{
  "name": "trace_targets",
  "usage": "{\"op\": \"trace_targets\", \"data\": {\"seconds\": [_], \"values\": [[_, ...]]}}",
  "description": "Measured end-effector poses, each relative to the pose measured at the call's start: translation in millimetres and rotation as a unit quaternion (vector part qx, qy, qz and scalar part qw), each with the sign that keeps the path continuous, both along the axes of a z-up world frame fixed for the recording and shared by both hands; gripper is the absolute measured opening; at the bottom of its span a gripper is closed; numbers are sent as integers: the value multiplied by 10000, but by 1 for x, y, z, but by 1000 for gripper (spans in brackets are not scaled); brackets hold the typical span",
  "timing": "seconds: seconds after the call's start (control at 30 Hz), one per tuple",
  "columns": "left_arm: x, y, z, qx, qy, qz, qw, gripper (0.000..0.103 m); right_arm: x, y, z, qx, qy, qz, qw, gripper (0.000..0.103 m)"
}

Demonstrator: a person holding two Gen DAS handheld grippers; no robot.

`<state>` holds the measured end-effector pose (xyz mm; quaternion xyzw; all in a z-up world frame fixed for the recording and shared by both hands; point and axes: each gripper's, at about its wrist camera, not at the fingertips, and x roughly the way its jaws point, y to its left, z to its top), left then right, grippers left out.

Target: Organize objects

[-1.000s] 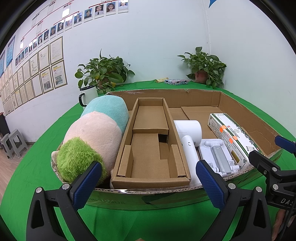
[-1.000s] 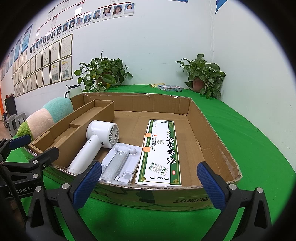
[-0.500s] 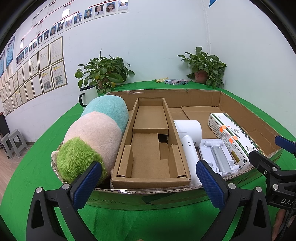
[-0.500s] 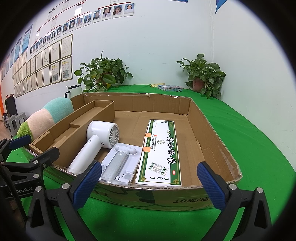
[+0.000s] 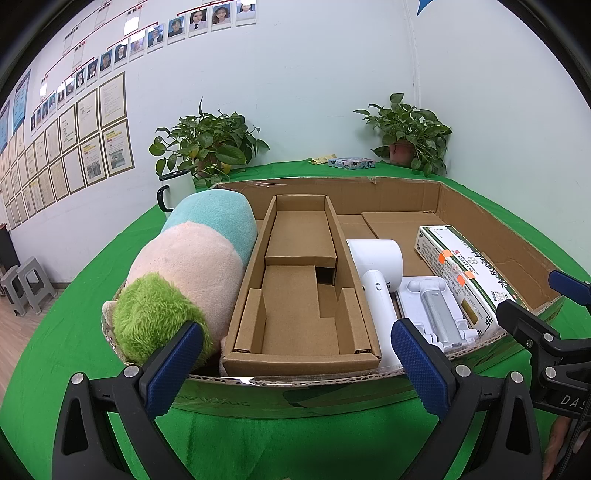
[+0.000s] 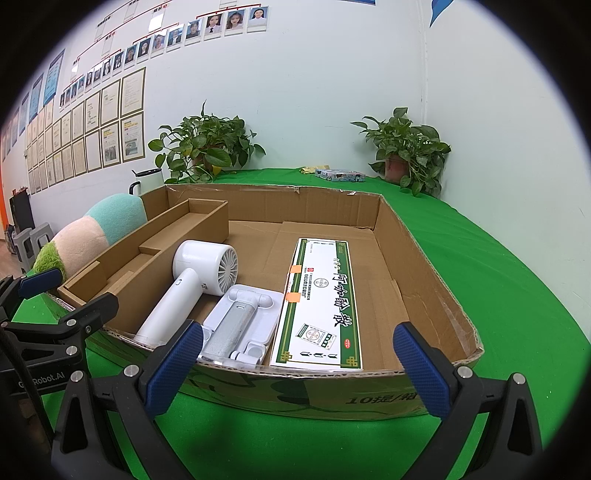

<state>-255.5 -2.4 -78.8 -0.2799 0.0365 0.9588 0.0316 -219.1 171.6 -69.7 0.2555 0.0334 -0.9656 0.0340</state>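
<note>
Green-covered desk [image 6: 498, 280] carrying a shallow cardboard tray [image 6: 436, 288], two potted plants [image 6: 207, 147], a white mug [image 5: 177, 188] and a small patterned box [image 6: 340, 175].

Looks like an office, honestly. The wall has rows of staff portrait photos [image 5: 207, 20] with framed certificates and notices [image 5: 92, 144] under them, a couple of potted plants [image 6: 207, 147] at the back of the green-covered worktop [image 6: 498, 266], and grey stools [image 5: 27, 288] on a wood floor.
</note>
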Motion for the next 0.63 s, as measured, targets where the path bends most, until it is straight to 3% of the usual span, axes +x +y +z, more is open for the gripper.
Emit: {"op": "trace_targets", "data": {"seconds": [0.63], "values": [[1,1,1,0,0,5,10000,103,0,0,0,6,0,-4,10000,102]]}}
